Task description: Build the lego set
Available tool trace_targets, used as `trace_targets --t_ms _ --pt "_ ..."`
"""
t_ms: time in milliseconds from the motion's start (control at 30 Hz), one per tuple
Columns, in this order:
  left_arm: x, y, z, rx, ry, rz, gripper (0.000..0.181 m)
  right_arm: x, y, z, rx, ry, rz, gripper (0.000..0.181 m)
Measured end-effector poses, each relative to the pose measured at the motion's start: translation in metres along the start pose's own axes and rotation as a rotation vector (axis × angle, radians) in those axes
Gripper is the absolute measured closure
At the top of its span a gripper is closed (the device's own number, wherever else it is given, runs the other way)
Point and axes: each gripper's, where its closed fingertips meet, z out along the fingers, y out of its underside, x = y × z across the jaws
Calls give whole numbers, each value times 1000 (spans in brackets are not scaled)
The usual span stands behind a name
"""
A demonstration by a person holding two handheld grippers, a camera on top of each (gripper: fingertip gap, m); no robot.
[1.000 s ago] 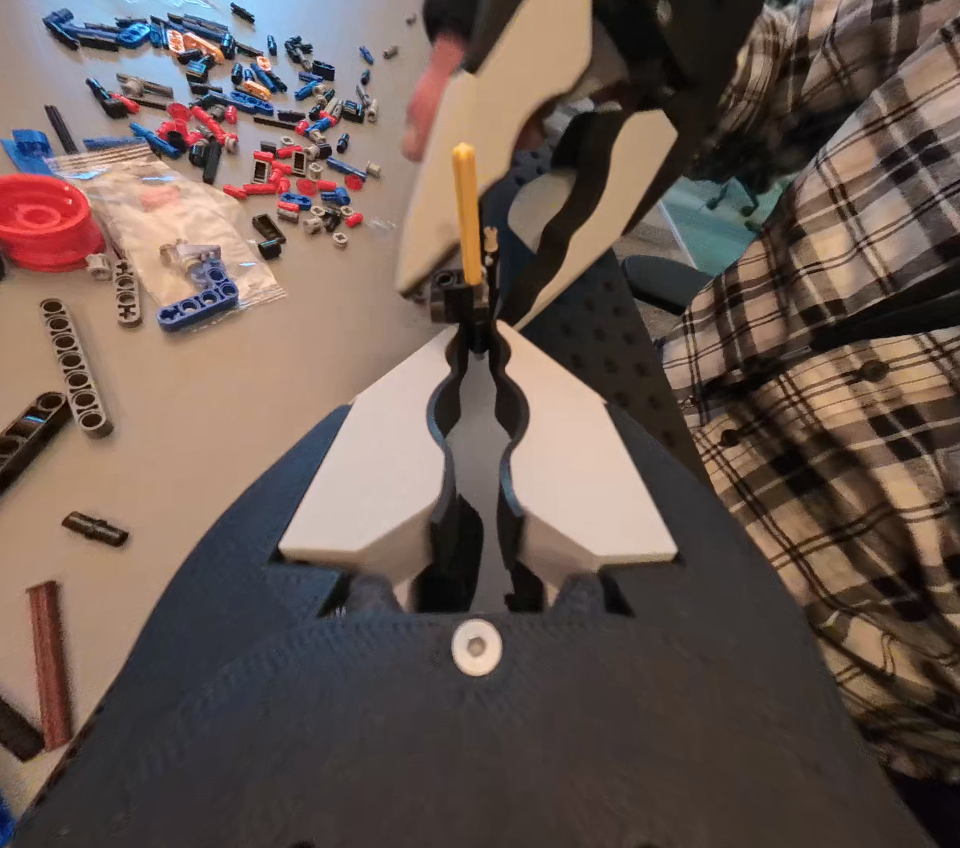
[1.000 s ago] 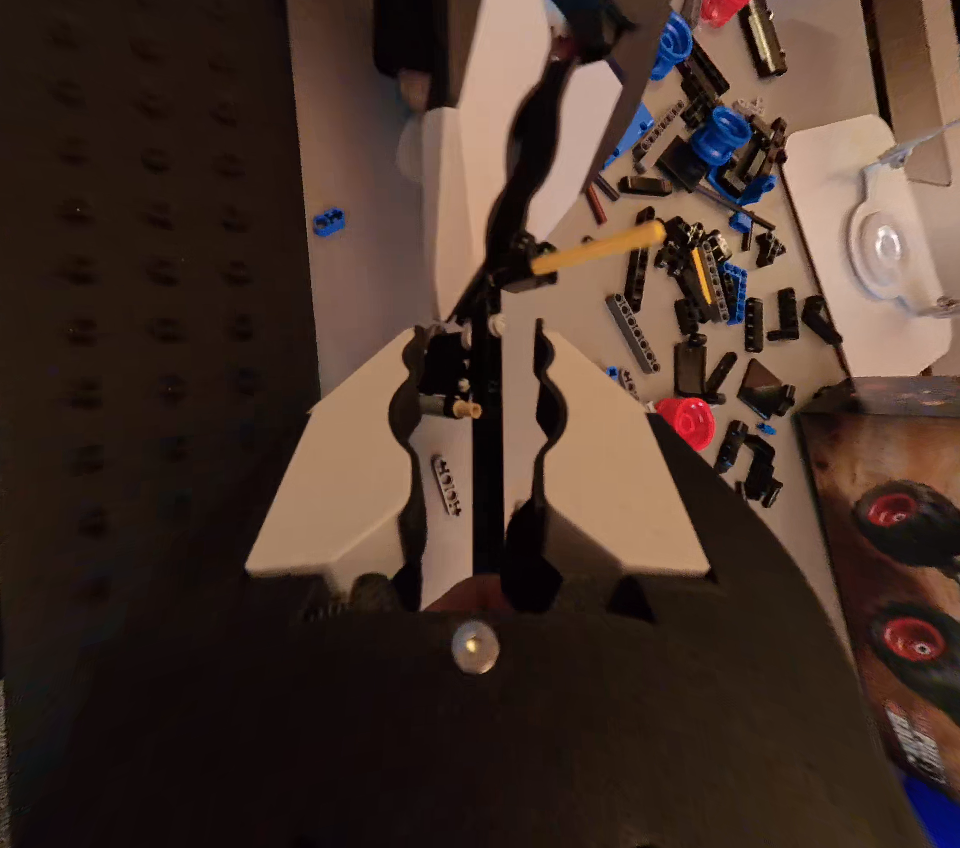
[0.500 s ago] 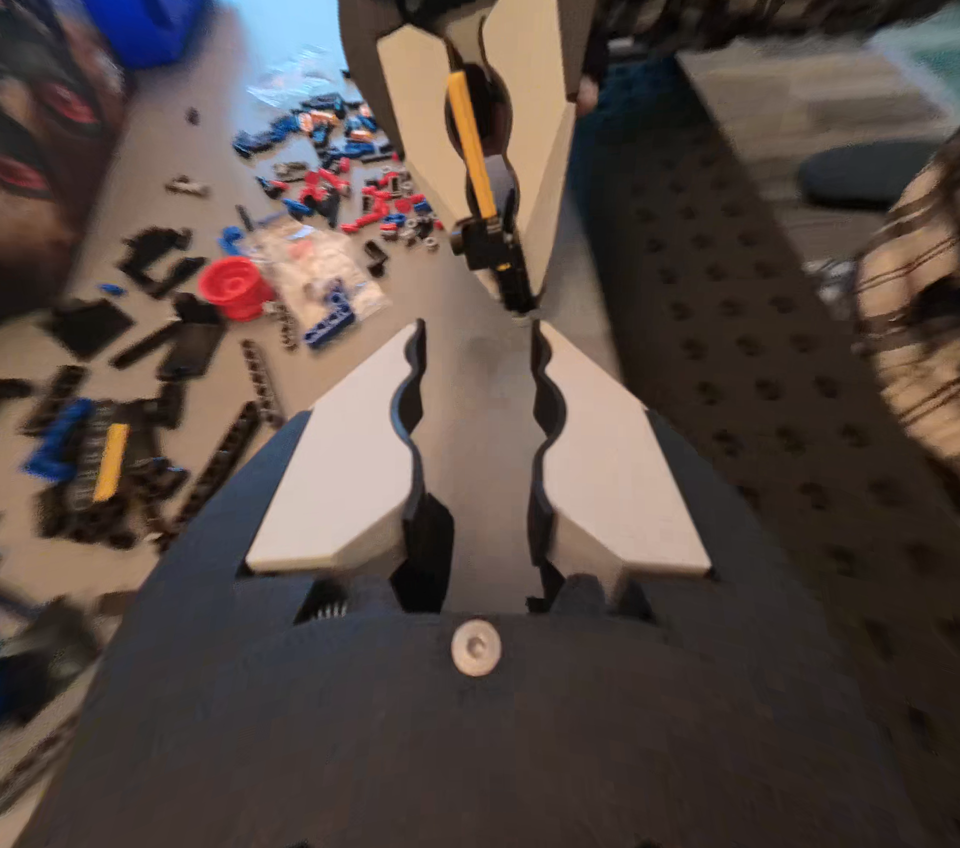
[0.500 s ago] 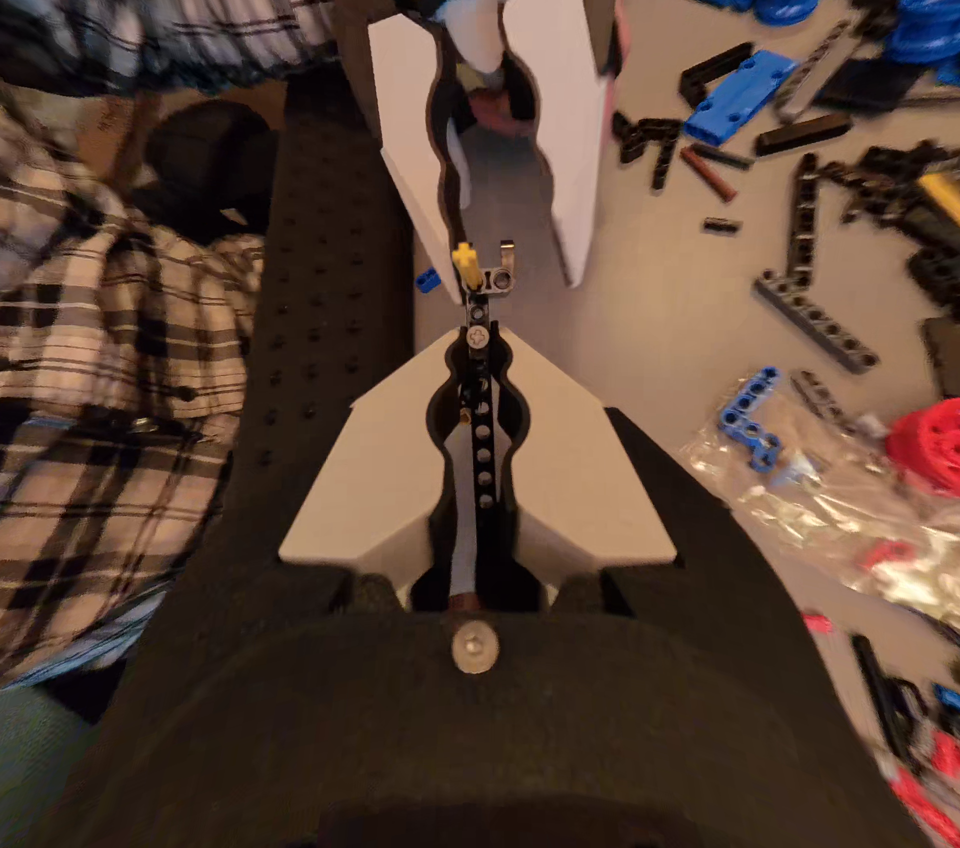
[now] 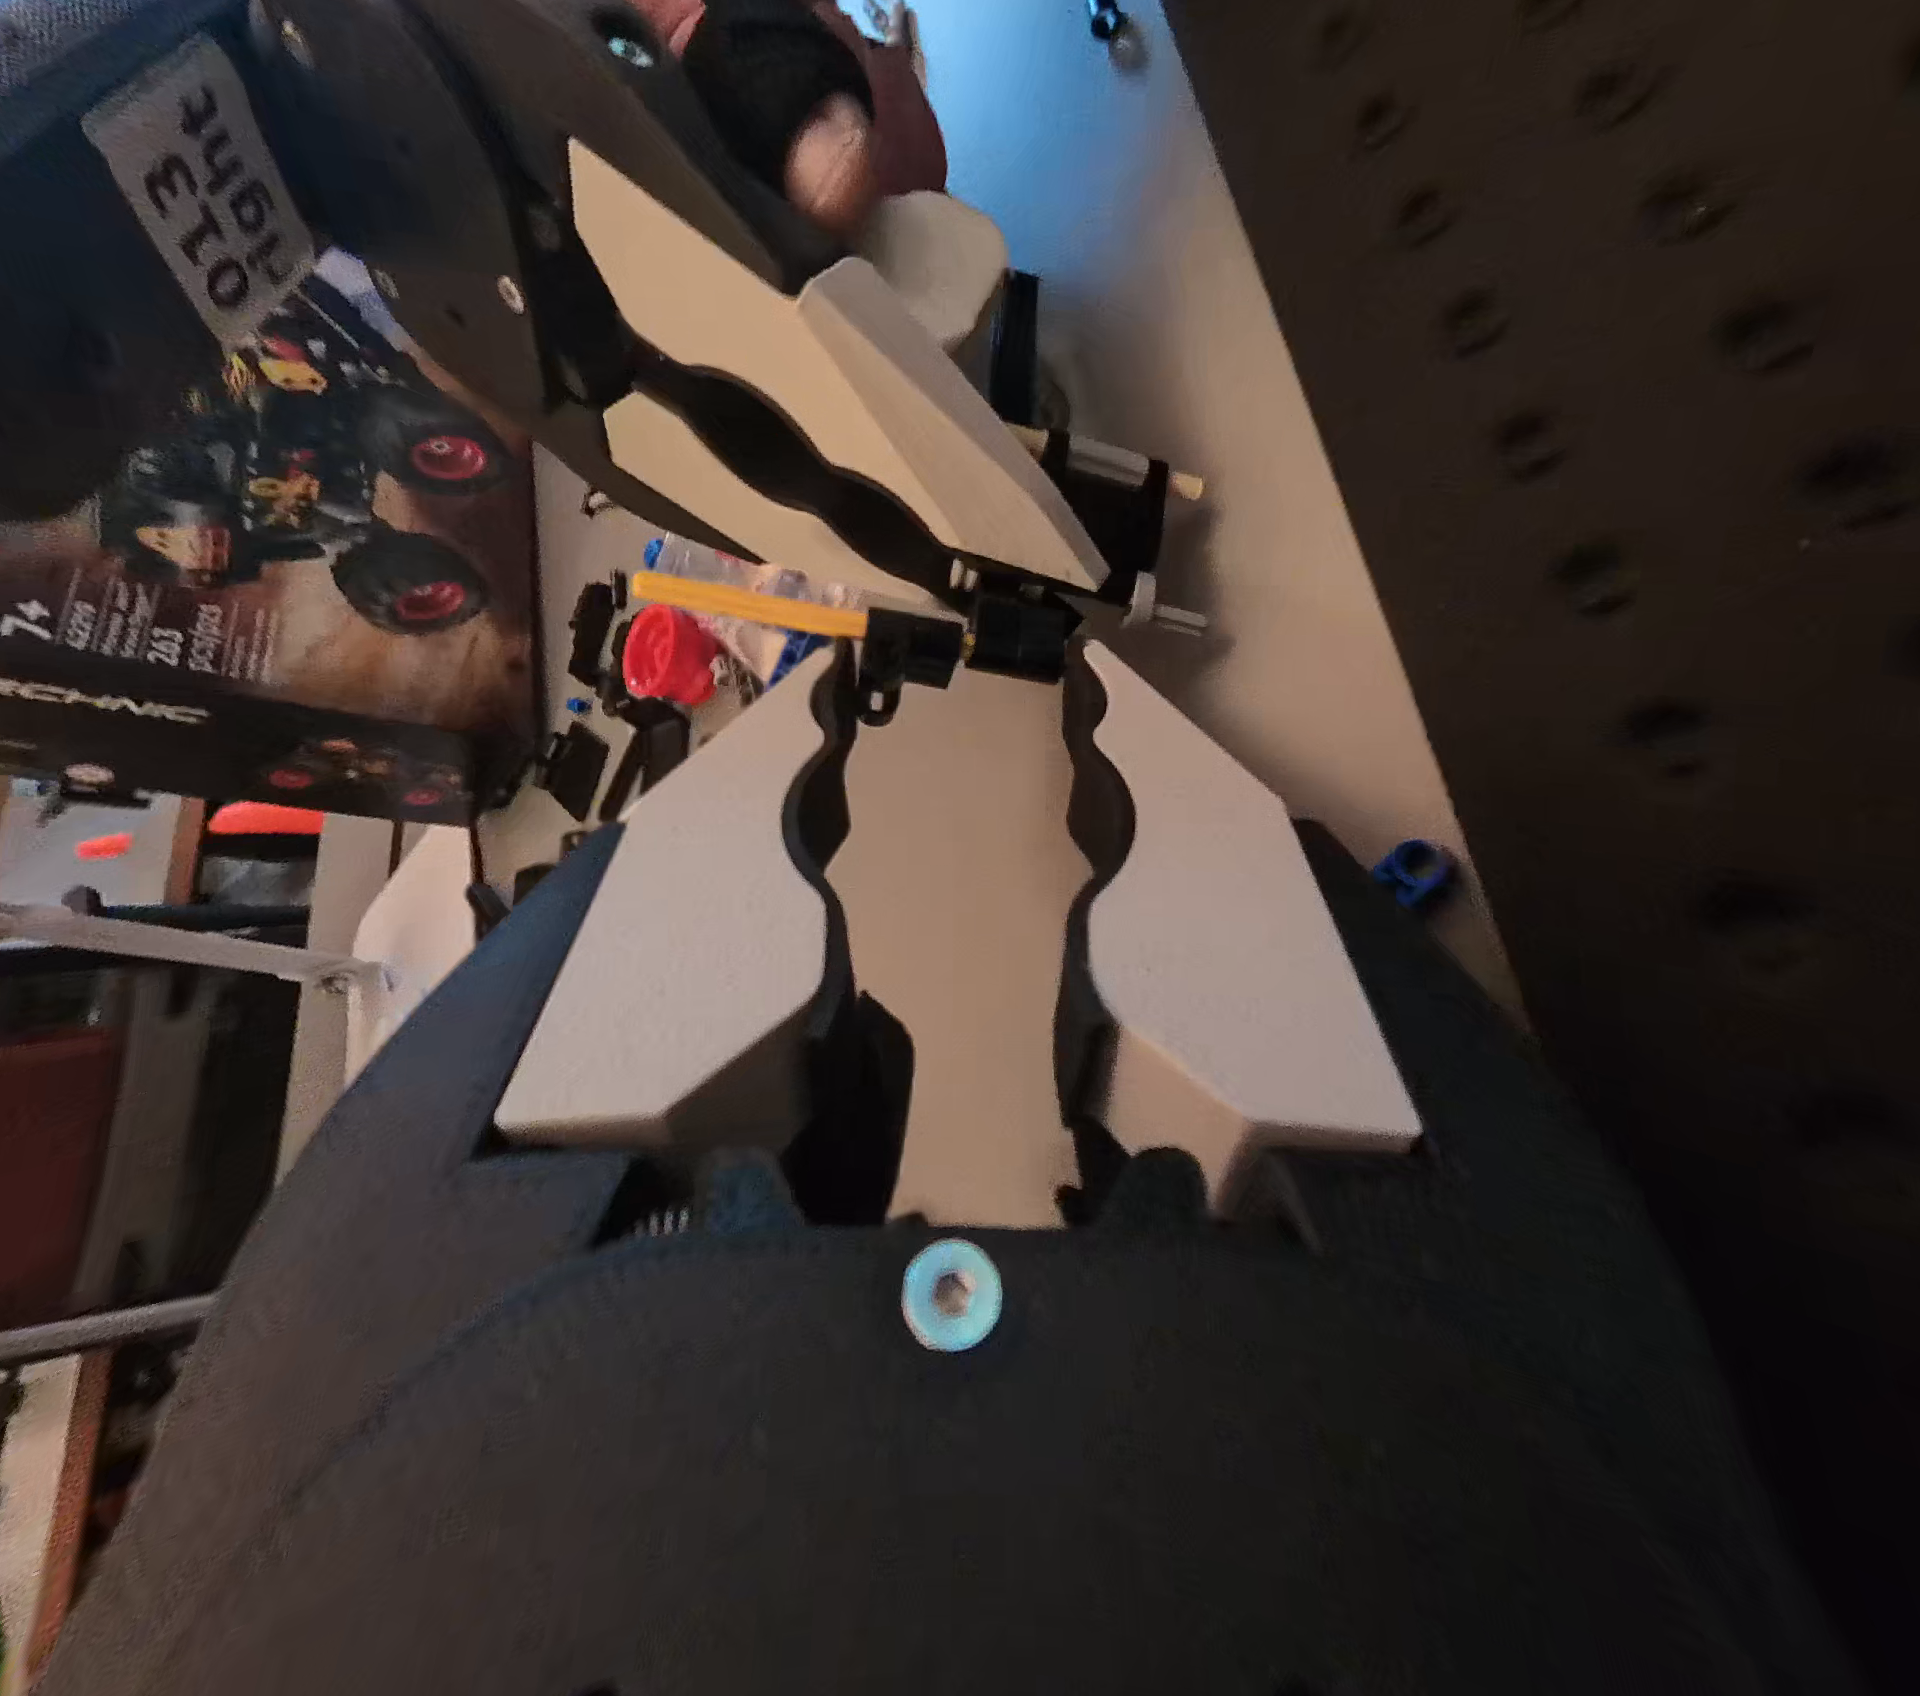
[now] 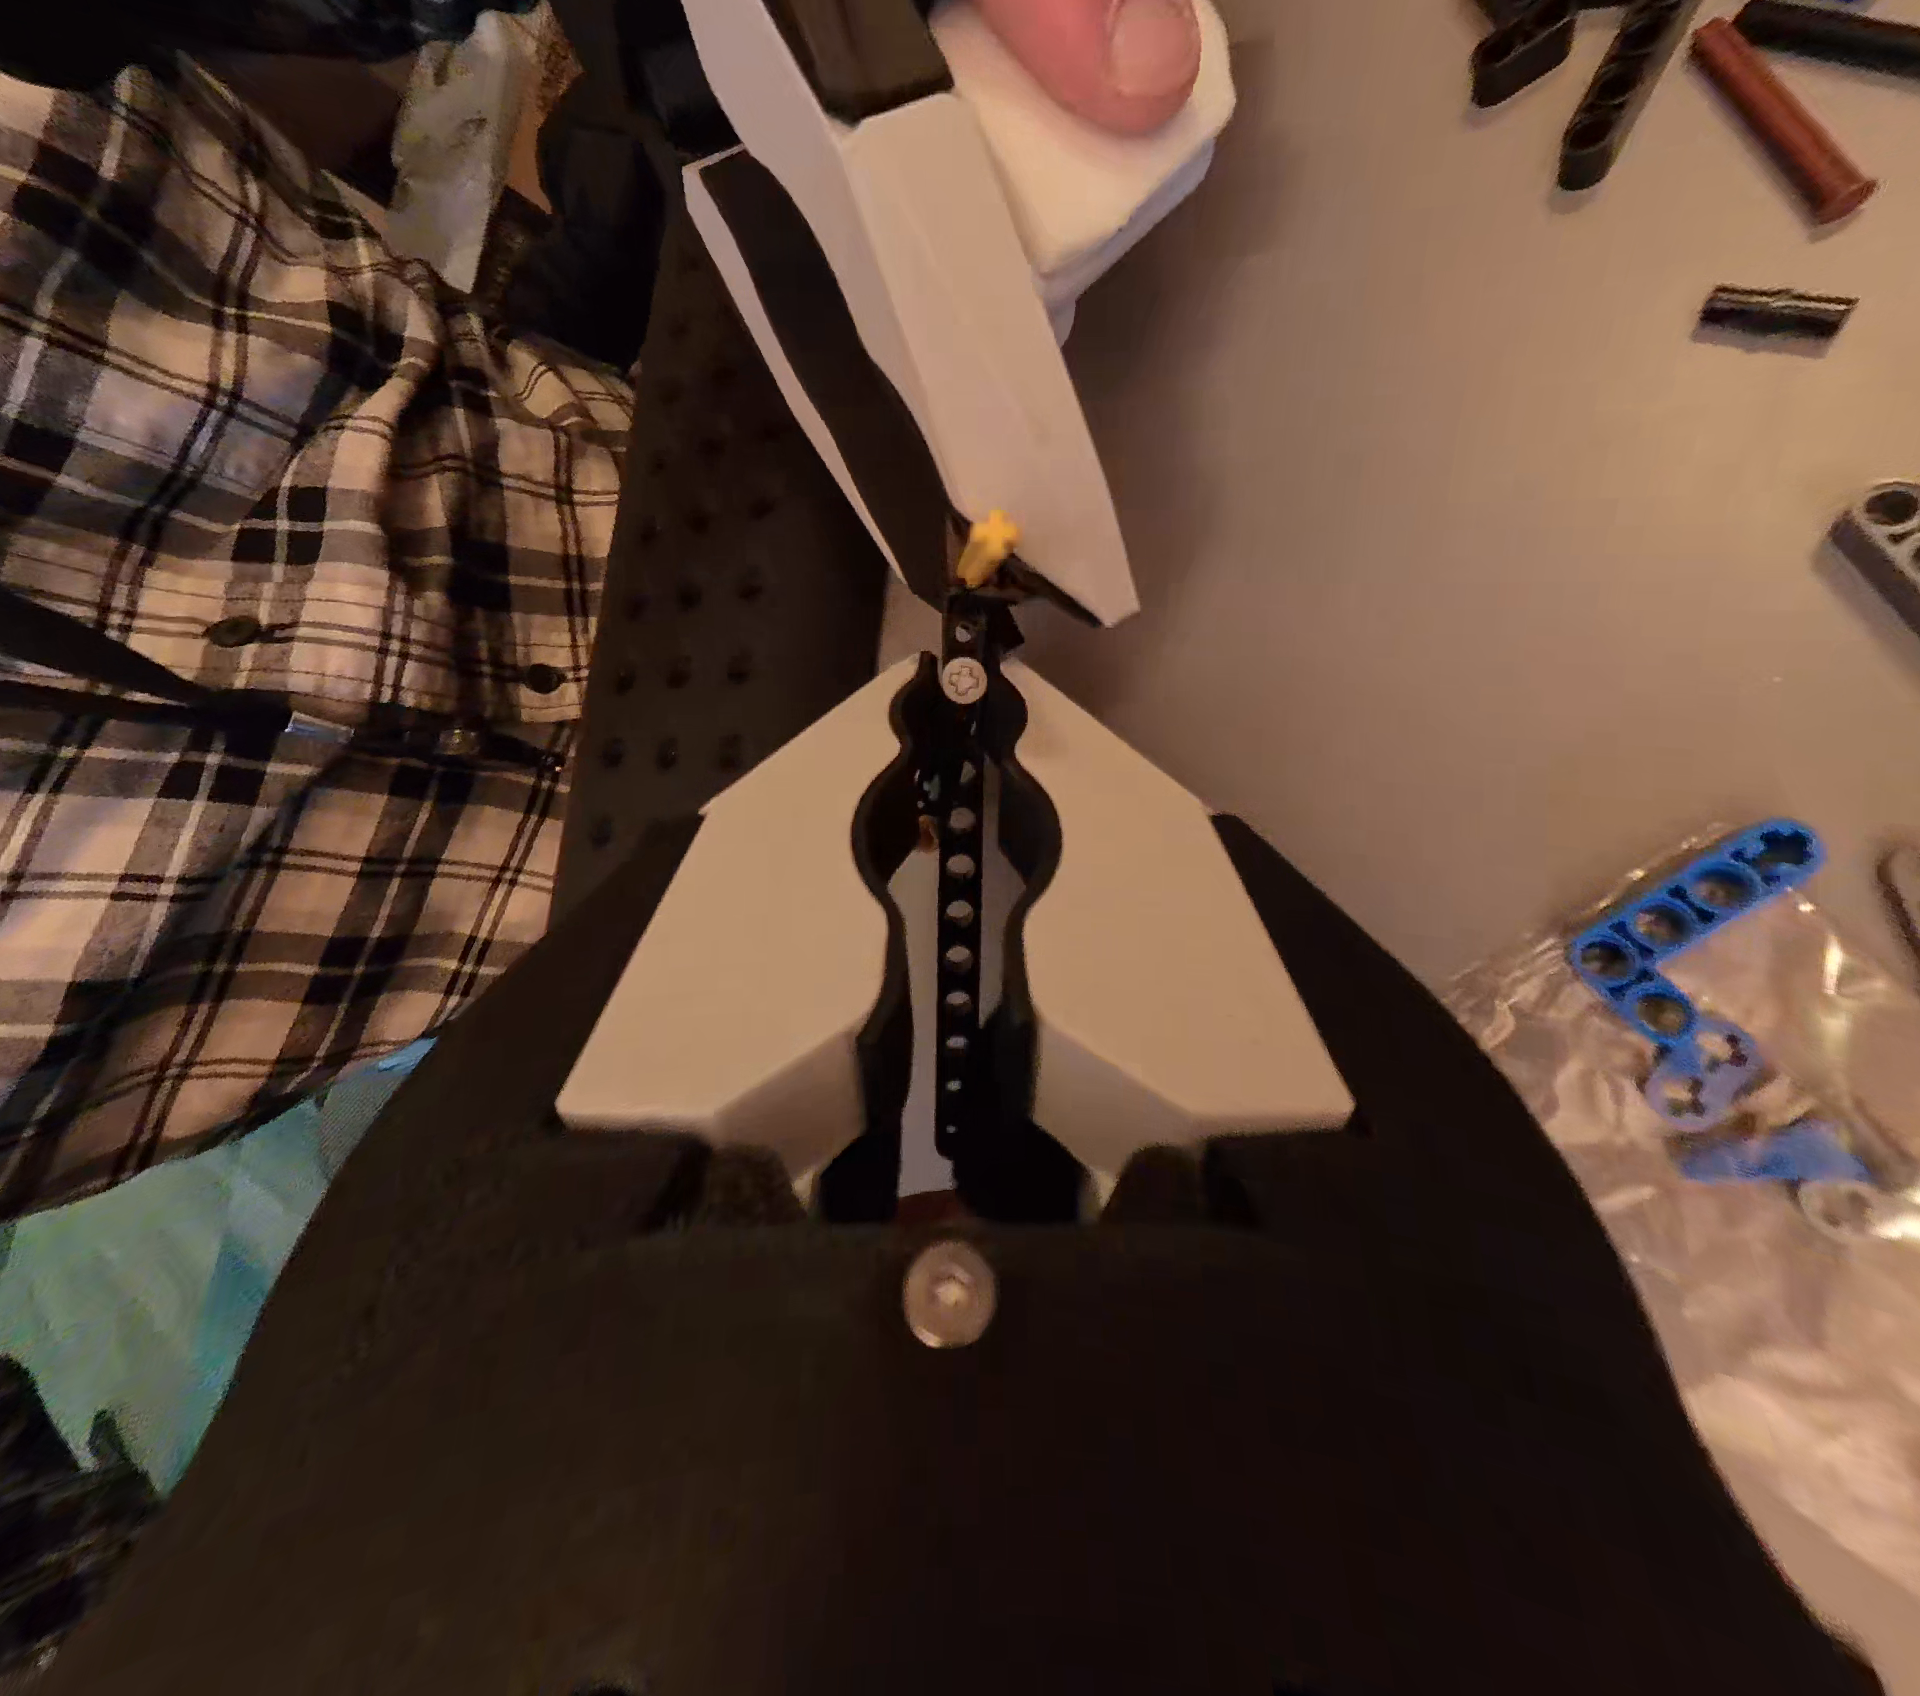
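Right gripper (image 6: 961, 670) first: my jaws there are clamped narrow on a long black plastic beam with a row of round holes (image 6: 961, 919), which runs straight up the middle toward twelve o'clock. At its far end sits a black connector block (image 5: 966, 644), and a slim yellow plastic axle (image 5: 748, 604) sticks out of it, pointing to nine o'clock in the left wrist view; in the right view I see only its cross-shaped tip. Now the left gripper (image 5: 958, 670): jaws wide here, nothing pinched, and that black block hangs right at the fingertips, at the mouth of the gap. Whether a tip touches it, I cannot tell. A short grey pin (image 5: 1107, 462) juts from the assembly at one o'clock. The whole build is up in the air above the pale grey counter (image 6: 1455, 503). At ten o'clock in the left view lies a round red plastic wheel hub (image 5: 665, 654), and beyond it the dark cardboard box with a truck picture (image 5: 312, 607). A small blue piece (image 5: 1410, 872) lies at three o'clock near the edge of a dark dotted mat (image 5: 1610, 399). In the right view, a blue L-shaped beam (image 6: 1683, 929) rests on a clear plastic bag (image 6: 1766, 1283) at three o'clock, a brown ridged rod (image 6: 1777, 119) at one o'clock, and a black-and-white plaid shirt (image 6: 260, 503) fills nine o'clock.
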Motion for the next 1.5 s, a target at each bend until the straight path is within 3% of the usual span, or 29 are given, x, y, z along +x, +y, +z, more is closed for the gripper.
trace_targets --t_ms 167,300,400,633,800,1000,1067,1500 --pt "-10 15 -4 2 10 -174 143 14 -12 -7 70 166 -51 160" --pt "-23 15 -9 61 5 -348 143 14 -26 -24 167 333 -176 145" --pt "-30 16 -12 96 9 -438 143 12 -27 -29 143 489 -315 134" --pt "-39 6 -20 205 36 -576 143 23 -29 -30 88 773 -466 145" --pt "-42 3 -25 271 71 -655 143 15 -39 -33 236 710 -431 146" --pt "-34 1 -21 252 93 -616 134 10 -41 -32 318 635 -416 146" --pt "-34 1 -21 247 82 -595 142 9 -38 -29 313 618 -420 147" --pt "-31 -8 -27 235 49 -474 147 -1 -35 -26 339 527 -406 146"
